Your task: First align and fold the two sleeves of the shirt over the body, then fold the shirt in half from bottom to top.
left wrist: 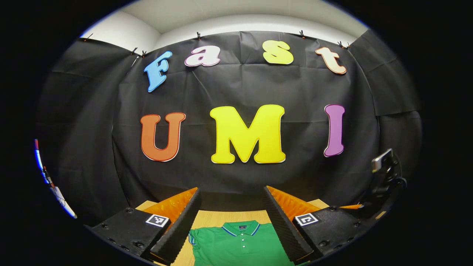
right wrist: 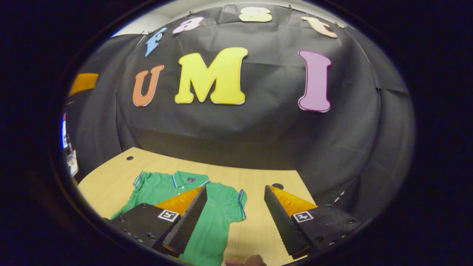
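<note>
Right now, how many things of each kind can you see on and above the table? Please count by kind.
Green polo shirt: 1
Wooden table: 1
Claws, left claw and right claw, both open above the shirt: 2
Total: 4

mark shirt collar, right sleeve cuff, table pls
shirt collar [left wrist: 239,227]: left gripper view, back of collar.
sleeve cuff [right wrist: 241,204]: right gripper view, striped hem.
table [right wrist: 255,181]: right gripper view, bare wood beyond shirt.

L gripper [left wrist: 232,218] open above green polo shirt [left wrist: 236,247] lying flat on wooden table [left wrist: 229,217].
</note>
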The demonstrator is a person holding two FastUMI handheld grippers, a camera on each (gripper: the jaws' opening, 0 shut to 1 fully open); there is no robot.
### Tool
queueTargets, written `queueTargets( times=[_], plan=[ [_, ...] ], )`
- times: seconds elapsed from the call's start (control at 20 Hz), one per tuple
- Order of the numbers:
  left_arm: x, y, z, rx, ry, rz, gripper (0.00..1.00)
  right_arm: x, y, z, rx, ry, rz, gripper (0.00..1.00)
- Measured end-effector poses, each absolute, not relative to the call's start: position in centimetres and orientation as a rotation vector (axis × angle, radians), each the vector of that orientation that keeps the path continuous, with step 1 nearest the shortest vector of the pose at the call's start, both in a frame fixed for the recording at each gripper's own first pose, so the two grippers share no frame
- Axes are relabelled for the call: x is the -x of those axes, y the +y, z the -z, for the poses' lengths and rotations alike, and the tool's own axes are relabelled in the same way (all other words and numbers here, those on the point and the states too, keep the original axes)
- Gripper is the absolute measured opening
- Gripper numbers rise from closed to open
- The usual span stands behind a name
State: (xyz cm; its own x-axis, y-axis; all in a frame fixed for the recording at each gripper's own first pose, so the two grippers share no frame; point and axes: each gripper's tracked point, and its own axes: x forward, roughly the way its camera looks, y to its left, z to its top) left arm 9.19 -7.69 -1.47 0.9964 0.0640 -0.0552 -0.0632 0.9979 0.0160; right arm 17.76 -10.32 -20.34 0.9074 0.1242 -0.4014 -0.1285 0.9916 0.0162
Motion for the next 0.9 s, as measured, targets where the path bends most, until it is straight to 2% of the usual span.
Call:
queueTargets(
  times=[0.4,0.65,0.8,0.9],
  plan=[
    [-11.0,-8.1,3.4,-0.016,0.107,-0.115,1.0,-25.0,-11.4,32.2,0.0,0.606,-0.153,0.97],
    [-11.6,-7.6,5.1,-0.054,0.155,-0.136,1.0,-26.4,-11.0,38.0,-0.01,0.724,-0.176,0.97],
    [-11.8,-7.6,5.6,-0.061,0.17,-0.142,1.0,-26.4,-10.8,40.1,-0.048,0.78,-0.171,0.91],
    [-12.0,-7.5,6.0,-0.074,0.185,-0.148,1.0,-26.6,-10.6,40.8,-0.054,0.803,-0.173,0.71]
  ],
)
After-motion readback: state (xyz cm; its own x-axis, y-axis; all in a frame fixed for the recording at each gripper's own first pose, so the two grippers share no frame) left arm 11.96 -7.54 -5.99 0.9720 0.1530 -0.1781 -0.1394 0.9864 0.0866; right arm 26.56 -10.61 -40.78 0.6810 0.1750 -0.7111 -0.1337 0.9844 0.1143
